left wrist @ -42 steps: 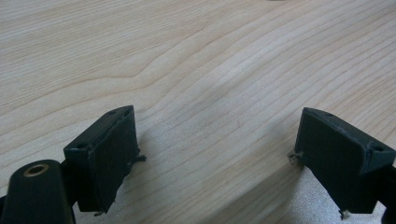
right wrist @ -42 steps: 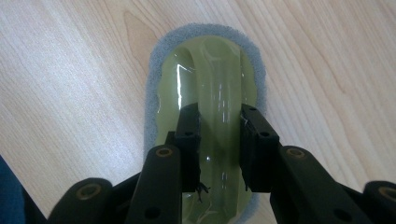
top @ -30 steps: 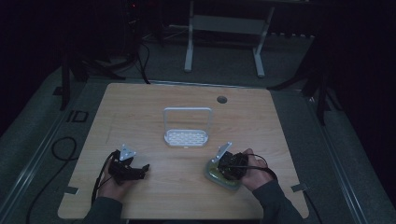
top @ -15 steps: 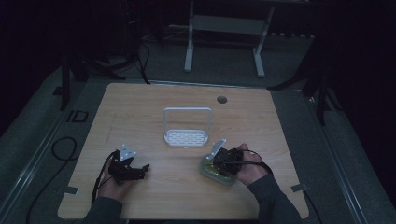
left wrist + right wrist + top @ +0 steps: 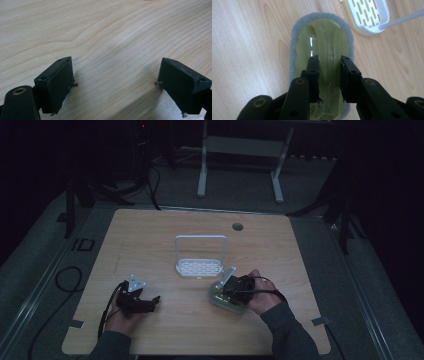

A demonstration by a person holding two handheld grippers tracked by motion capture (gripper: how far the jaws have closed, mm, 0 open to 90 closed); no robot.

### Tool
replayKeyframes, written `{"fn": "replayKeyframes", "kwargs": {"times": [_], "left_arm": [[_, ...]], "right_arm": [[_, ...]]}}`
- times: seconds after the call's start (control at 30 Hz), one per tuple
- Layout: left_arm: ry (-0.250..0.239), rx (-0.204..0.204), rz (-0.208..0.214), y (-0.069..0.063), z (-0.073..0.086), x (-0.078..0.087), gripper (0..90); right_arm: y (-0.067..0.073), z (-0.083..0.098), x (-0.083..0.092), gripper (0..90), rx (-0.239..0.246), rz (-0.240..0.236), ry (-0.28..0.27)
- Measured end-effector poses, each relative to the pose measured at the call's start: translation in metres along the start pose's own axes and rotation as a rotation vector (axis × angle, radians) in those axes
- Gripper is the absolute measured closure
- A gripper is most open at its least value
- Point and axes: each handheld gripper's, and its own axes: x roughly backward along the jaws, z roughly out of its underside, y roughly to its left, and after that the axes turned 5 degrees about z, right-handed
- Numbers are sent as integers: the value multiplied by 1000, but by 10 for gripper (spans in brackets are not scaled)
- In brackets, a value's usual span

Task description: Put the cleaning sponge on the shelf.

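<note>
Scrubber [image 5: 322, 45], green with a grey pad, lies on the worktop [image 5: 150, 240] just beside the white rack [image 5: 199, 265]; the right hand-held gripper [image 5: 329, 72] clamps its arched handle; the left hand-held gripper [image 5: 115, 82] rests apart, jaws spread over bare wood.

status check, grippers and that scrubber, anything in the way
Right gripper shut on scrubber handle. Left gripper open over bare table. White rack just beyond scrubber; nothing between.
</note>
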Motion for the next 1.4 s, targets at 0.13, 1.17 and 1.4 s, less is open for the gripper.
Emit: {"fn": "replayKeyframes", "kwargs": {"times": [0.13,1.17,1.4], "left_arm": [[-3,2,-1,0,0,0,132],[-4,3,0,0,0,0,132],[-5,3,-1,0,0,-1,132]], "right_arm": [[-1,-4,0,717,10,-1,-4],[-14,-35,-6,718,134,56,-38],[-19,-42,-7,718,144,64,-47]]}}
